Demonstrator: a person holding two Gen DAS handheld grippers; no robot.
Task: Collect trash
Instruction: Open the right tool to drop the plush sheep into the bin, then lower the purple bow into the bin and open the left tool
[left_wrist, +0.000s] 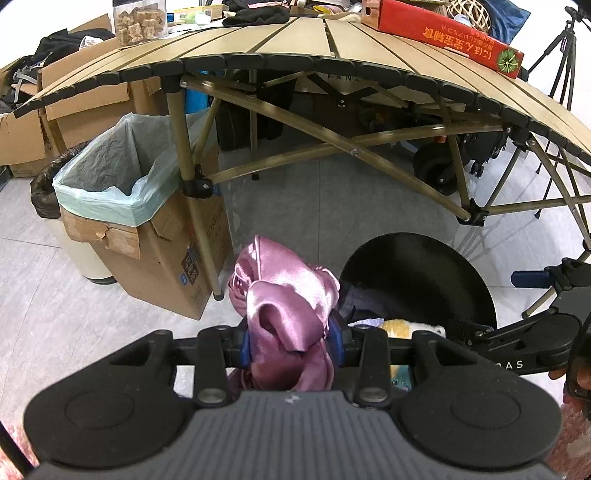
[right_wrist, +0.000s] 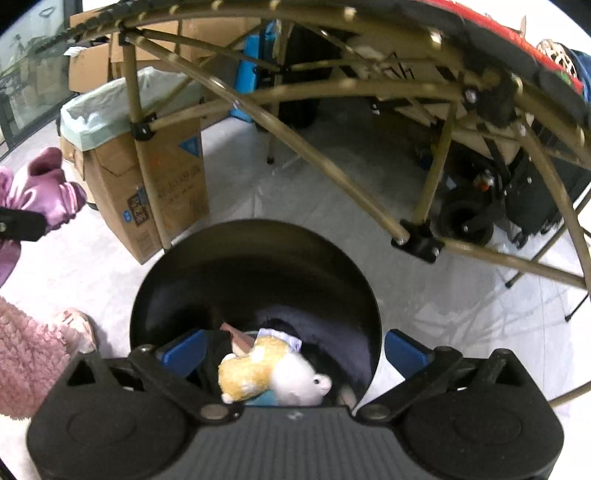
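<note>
The left gripper (left_wrist: 291, 345) is clamped on a bunched pink cloth (left_wrist: 284, 299), held above the floor with the lined box (left_wrist: 122, 192) at ten o'clock — loose folds could snag the table leg (left_wrist: 183, 136). The right gripper (right_wrist: 291, 350) stands wide open over the black bin (right_wrist: 255, 280), gripping nothing — the plush toy (right_wrist: 273, 373) lies inside.
</note>
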